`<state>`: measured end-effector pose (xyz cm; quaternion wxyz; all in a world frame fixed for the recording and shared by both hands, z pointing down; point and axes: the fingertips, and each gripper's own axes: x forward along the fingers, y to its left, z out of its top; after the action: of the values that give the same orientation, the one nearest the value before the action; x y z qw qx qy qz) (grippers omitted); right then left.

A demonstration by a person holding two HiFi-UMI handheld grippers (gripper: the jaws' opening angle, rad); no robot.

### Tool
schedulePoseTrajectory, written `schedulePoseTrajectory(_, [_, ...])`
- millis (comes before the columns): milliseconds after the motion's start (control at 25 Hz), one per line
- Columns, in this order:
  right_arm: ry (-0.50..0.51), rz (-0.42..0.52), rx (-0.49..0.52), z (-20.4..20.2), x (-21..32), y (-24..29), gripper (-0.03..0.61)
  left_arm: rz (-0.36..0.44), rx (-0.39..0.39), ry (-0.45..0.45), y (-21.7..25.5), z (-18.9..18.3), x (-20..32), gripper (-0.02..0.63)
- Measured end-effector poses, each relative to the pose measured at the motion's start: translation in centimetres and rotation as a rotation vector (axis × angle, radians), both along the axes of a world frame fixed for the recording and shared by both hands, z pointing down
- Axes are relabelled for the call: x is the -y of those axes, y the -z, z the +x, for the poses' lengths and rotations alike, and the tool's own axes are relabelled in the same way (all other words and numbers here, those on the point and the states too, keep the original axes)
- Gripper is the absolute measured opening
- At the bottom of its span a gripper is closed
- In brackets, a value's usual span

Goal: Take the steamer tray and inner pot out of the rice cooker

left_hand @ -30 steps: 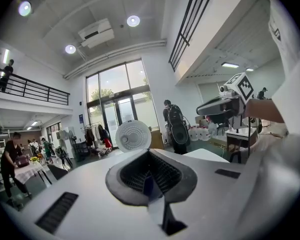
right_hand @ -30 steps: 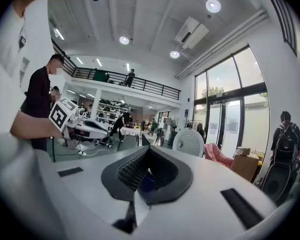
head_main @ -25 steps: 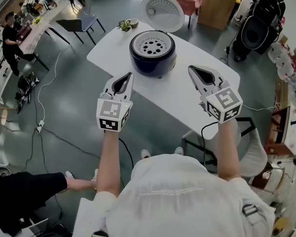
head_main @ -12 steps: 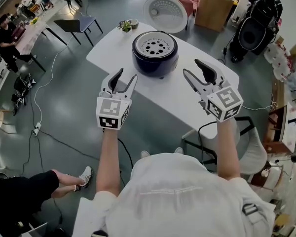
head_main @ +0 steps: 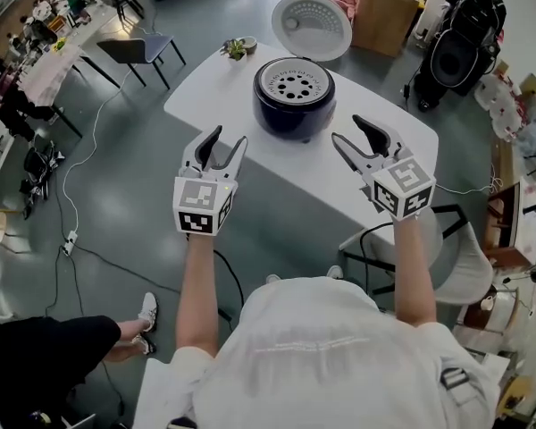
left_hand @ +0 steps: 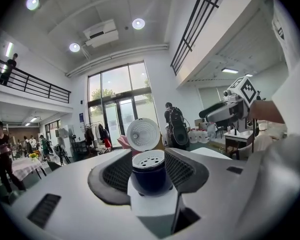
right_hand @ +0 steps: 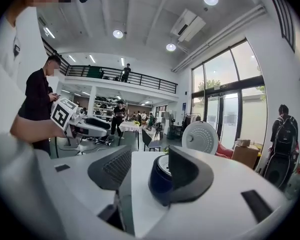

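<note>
Head view: your left claw (head_main: 228,139) and right claw (head_main: 350,130) hover at the near side of the white desk (head_main: 210,96). The jaws of both are apart and opening, with nothing between them. The dark rice cooker (head_main: 295,110) stands on the desk, at 1 o'clock from the left claw and 11 o'clock from the right, clear of both. Its lid (head_main: 312,25) stands raised at 12 o'clock. The perforated steamer tray (head_main: 294,83) sits in the cooker's mouth, and the inner pot cannot be seen.

Left claw view: the cooker shows through the gap between your jaws, well beyond the tips.

Right claw view: the cooker sits at 1 o'clock, partly behind the right-hand jaw — untouched.
</note>
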<state>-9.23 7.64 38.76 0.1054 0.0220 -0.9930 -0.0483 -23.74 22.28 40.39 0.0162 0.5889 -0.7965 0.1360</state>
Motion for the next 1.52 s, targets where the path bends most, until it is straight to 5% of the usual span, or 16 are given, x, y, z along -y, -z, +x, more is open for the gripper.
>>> schedulePoseTrajectory(440, [-0.07,-0.019,-0.072,0.3,-3.4,-2.5,0.252,-0.032,-0.116,0.0,-4.0,-1.9,-4.1,0.215])
schedulePoseTrajectory(720, [-0.132,-0.053,-0.05,-0.8,-1.7,-2.2,0.249,-0.059,-0.12,-0.017,-4.7,-3.0,-3.8,0.215])
schedulePoseTrajectory(1520, [-0.149,-0.241,-0.047,-12.0,8.7,-8.6,0.244,-0.202,-0.145,-0.072,-7.6,-12.8,6.4,0.207])
